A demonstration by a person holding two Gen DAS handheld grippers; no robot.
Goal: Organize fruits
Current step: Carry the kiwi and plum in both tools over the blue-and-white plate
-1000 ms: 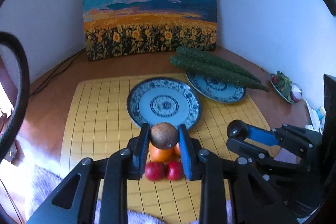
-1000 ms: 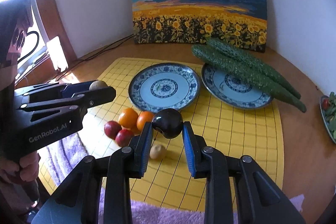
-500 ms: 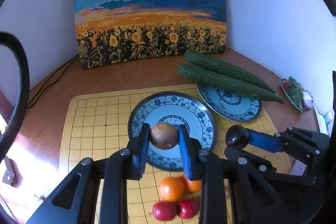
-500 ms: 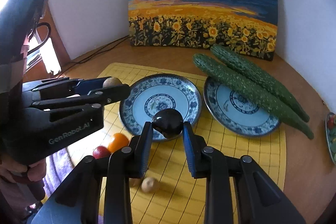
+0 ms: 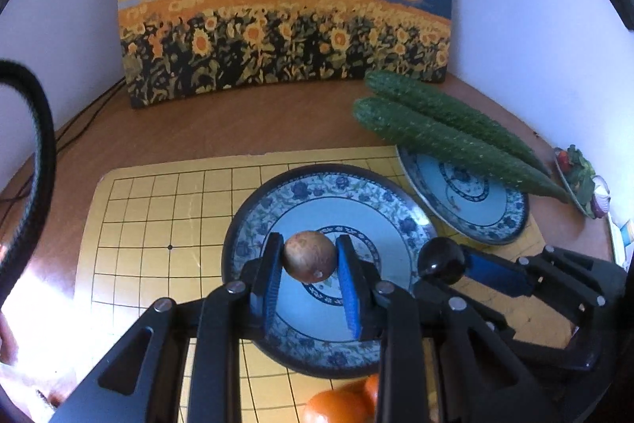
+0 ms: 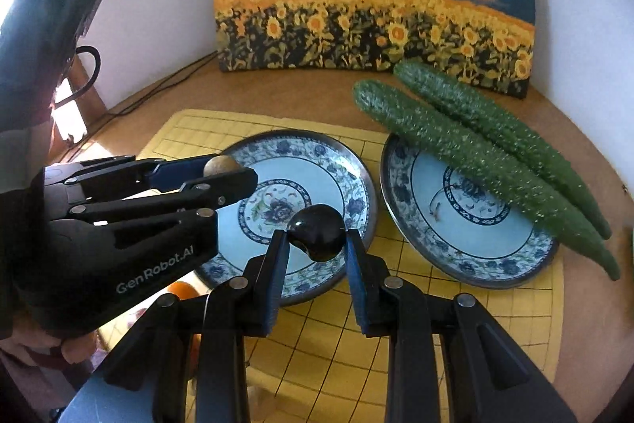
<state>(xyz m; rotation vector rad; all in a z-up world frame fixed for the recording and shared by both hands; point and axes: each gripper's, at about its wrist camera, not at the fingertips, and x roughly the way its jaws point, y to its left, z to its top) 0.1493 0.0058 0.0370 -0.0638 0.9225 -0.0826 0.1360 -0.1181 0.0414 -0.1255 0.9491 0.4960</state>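
Your left claw (image 5: 309, 261) is closed on a small round brown fruit (image 5: 309, 255), pinched at its widest part between the blue pads. Your right claw (image 6: 316, 238) is closed the same way on a dark, glossy, plum-like fruit (image 6: 316, 232). Both fruits hang above the near blue-patterned plate (image 6: 348, 181), which is empty and sits on a yellow grid mat (image 6: 455, 308) on the counter (image 5: 237, 121). The brown fruit is over the plate's middle; the dark one is over its front rim, on the side toward the second plate.

A second patterned plate (image 5: 503, 221) lies just beside the first, with two cucumbers (image 5: 447, 137) resting across its far edge. Oranges (image 5: 337, 407) wait on the mat near you.

To set these down well, lower each fruit until it nearly touches the plate's flat centre before you ease the pads apart. Round fruit will likely roll, so release low and slowly. Place them a little apart, one claw at a time, so the claws do not collide.
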